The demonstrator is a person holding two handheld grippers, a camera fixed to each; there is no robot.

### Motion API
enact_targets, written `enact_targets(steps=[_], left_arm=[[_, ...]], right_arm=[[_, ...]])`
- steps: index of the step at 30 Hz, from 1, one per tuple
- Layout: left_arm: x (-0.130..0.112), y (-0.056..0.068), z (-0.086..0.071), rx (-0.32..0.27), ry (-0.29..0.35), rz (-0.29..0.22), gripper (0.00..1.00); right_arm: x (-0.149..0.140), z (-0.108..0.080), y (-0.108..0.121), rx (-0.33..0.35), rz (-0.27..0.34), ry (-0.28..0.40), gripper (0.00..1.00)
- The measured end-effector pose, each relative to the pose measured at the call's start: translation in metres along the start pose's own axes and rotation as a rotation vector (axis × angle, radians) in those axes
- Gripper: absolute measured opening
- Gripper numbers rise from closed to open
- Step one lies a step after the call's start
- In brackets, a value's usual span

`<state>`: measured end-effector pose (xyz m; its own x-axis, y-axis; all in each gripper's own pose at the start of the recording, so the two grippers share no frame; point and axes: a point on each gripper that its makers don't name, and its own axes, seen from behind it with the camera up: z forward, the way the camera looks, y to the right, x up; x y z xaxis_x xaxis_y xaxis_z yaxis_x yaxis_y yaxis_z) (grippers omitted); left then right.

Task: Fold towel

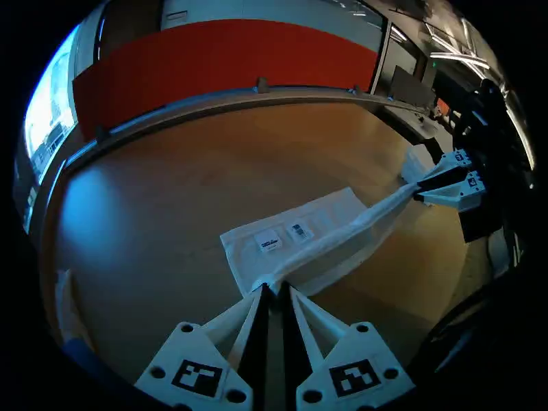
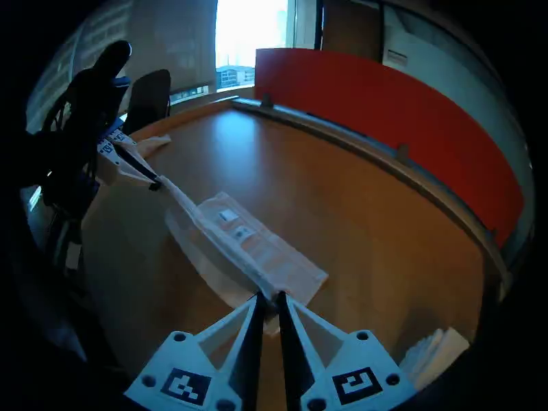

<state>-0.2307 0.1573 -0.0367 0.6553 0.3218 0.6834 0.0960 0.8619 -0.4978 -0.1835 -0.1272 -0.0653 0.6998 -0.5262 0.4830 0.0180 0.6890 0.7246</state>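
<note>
The white towel (image 1: 308, 236) lies on the wooden table (image 1: 192, 178), with one edge pulled into a taut ridge between the grippers. In the left gripper view, the left gripper (image 1: 275, 288) at 6 o'clock has its fingers pinched on one end. The right gripper (image 1: 419, 192) at 3 o'clock is clamped on the other, and a red partition (image 1: 226, 61) stands at 12 o'clock.

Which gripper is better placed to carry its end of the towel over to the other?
Right, probably. The left gripper and right gripper both pinch the towel, but the right end is lifted off the table, free to swing.
</note>
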Motion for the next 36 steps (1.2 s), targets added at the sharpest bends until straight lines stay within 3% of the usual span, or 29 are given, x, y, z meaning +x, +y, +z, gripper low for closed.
enact_targets(steps=[26, 36], left_arm=[[-0.019, -0.020, 0.068, 0.031, -0.069, 0.032, 0.14], [-0.025, -0.033, 0.092, 0.062, -0.083, 0.047, 0.25]], right_arm=[[-0.038, 0.053, 0.025, 0.015, 0.050, -0.106, 0.15], [-0.050, 0.072, 0.037, -0.020, 0.063, -0.131, 0.27]])
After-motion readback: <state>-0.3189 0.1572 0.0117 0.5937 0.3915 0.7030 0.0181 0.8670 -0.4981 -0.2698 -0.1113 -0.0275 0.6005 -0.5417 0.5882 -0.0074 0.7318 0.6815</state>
